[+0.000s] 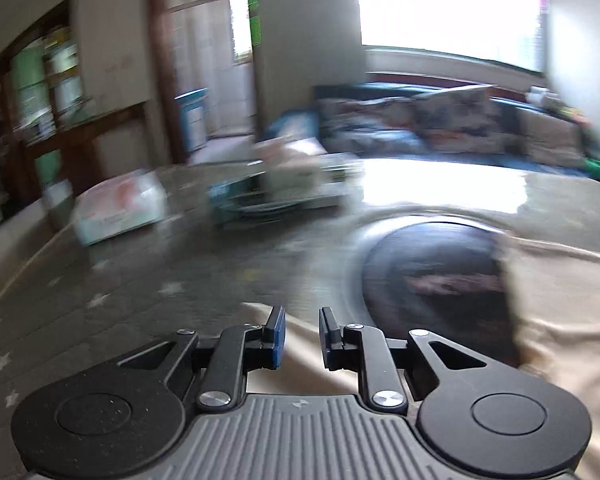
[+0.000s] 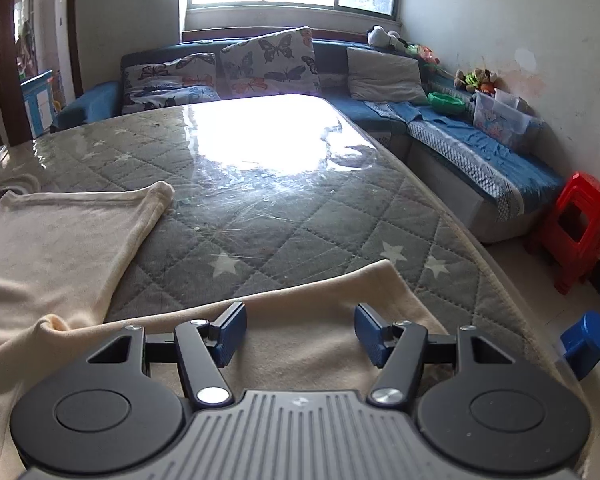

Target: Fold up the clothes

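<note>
Quilted star table cover [image 2: 284,216] (glossy); butterfly cushions [image 2: 270,62] on sofa; red stool [image 2: 576,228].

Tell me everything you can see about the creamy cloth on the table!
The cream cloth looks soft and fleecy, like a light garment or blanket. It lies mostly flat on the grey quilted table cover with white stars. One part ends in a rounded corner, and another band stretches across under the right hand-held gripper, whose jaws are open above it, not pinching it. A small fold bunches up between the two parts. Nothing else rests on it in this view.
</note>
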### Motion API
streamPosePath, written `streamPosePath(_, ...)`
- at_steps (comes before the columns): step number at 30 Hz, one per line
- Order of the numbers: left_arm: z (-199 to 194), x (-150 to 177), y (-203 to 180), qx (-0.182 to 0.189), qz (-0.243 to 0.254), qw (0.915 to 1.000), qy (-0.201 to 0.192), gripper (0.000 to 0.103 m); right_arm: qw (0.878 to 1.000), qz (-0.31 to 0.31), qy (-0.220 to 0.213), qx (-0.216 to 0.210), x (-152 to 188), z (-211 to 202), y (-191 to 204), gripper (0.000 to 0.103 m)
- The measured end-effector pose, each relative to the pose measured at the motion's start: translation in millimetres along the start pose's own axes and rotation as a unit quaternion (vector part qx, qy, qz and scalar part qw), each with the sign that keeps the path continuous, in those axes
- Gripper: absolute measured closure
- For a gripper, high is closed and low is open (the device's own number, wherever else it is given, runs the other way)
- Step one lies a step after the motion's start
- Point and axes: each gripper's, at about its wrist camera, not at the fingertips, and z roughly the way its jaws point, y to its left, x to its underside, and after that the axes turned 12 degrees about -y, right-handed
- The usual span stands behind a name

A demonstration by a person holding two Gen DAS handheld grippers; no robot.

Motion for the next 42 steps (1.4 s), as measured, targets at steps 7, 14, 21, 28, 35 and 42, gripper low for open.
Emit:
streamPosePath(7, -39, 6, -80, 0.196, 0.034, 0.9799, -0.004, 0.083, 0.998, -0.022, 0.012, -0.062, 6, -14, 22, 0.042)
streamPosePath(14, -48, 32, -140, 0.308, 0.08, 0.9478, 0.023, 0.081, 0.997, -0.021, 0.03, -0.074, 17, -18, 6, 0.041)
streamPosePath(21, -76, 53, -163, 0.367, 0.109, 0.9229, 0.035, 0.086, 0.994, -0.032, 0.063, -0.078, 20, -28, -15, 0.04)
streamPosePath(28, -69, 32, -174, 0.396, 0.111, 0.9109, 0.028, 0.083, 0.994, -0.041, 0.055, -0.088, -6, -29, -9, 0.048)
streamPosePath(35, -60, 35, -203, 0.434, 0.112, 0.8924, 0.049, 0.083, 0.989, -0.011, 0.037, -0.144, -52, 24, 22, 0.067)
streamPosePath(42, -60, 48, -213, 0.463, 0.106, 0.8773, 0.069, 0.076, 0.984, 0.0, 0.065, -0.164, -76, 96, 54, 0.082)
